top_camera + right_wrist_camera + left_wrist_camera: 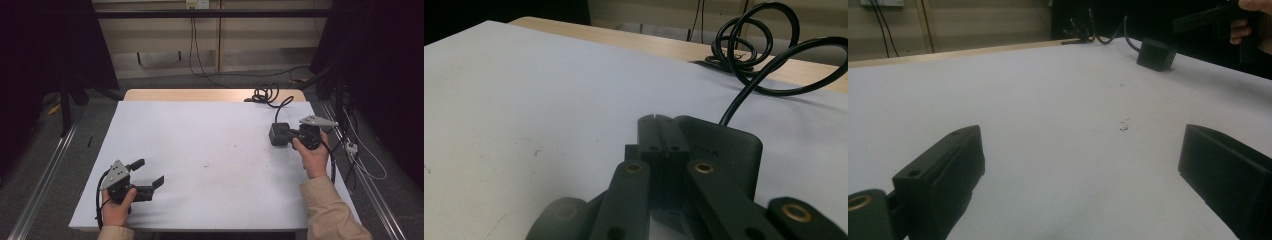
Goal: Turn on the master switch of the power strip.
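The white-covered table [200, 150] is bare but for a black power brick [278, 133] near its far right, its cable [267, 94] coiled toward the back edge, probably parked there within the right hand's [314, 157] reach. The right gripper [291, 134] rests against the brick's top, jaws pressed together and apparently gripping nothing. The left gripper [149, 172], held low at the near-left corner, points inward with jaws spread wide and empty, seemingly waiting.

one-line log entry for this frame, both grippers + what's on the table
left hand-held gripper: open, near-left of table | right hand-held gripper: shut, at black adapter, contact unclear | adapter cable: coiled at far edge
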